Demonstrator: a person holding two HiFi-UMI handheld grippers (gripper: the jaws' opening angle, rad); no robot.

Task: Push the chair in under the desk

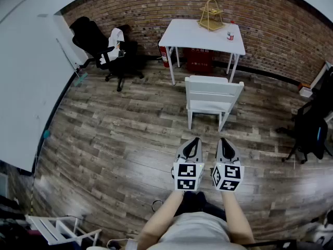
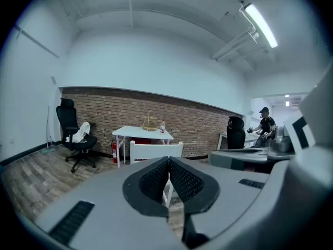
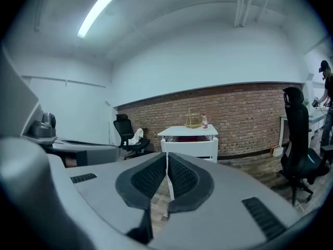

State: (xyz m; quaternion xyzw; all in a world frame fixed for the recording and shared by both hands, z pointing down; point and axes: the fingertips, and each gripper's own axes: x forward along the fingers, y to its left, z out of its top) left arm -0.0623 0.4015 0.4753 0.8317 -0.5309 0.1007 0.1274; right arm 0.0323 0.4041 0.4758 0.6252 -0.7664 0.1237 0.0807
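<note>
A wood-plank floor [image 1: 114,134] fills most of the head view, and a red brick wall [image 1: 156,7] curves along its far edge. A white desk [image 1: 192,35] stands against that wall, a little right of centre. The white chair [image 1: 212,95] stands on the open floor in front of the desk, pulled out rather than under it, with its slatted backrest turned toward the person. A black office chair [image 1: 99,46] with a white cloth [image 1: 115,38] draped over it sits by the wall to the left of the desk, and a second black office chair [image 1: 312,129] stands at the far right edge. Near the bottom of the head view, the person's forearms hold the two grippers side by side, both pointing toward the white chair and well short of it. The left gripper [image 1: 193,142] has its ribbed black jaws pressed together with nothing between them, and the right gripper [image 1: 225,141] is likewise closed and empty. Under the desk is a red box [image 1: 200,59], with a red fire extinguisher [image 1: 165,56] beside the desk's left leg. On the desktop stand a wire basket [image 1: 210,15] and, near the right edge, a small bottle [image 1: 230,34].
</note>
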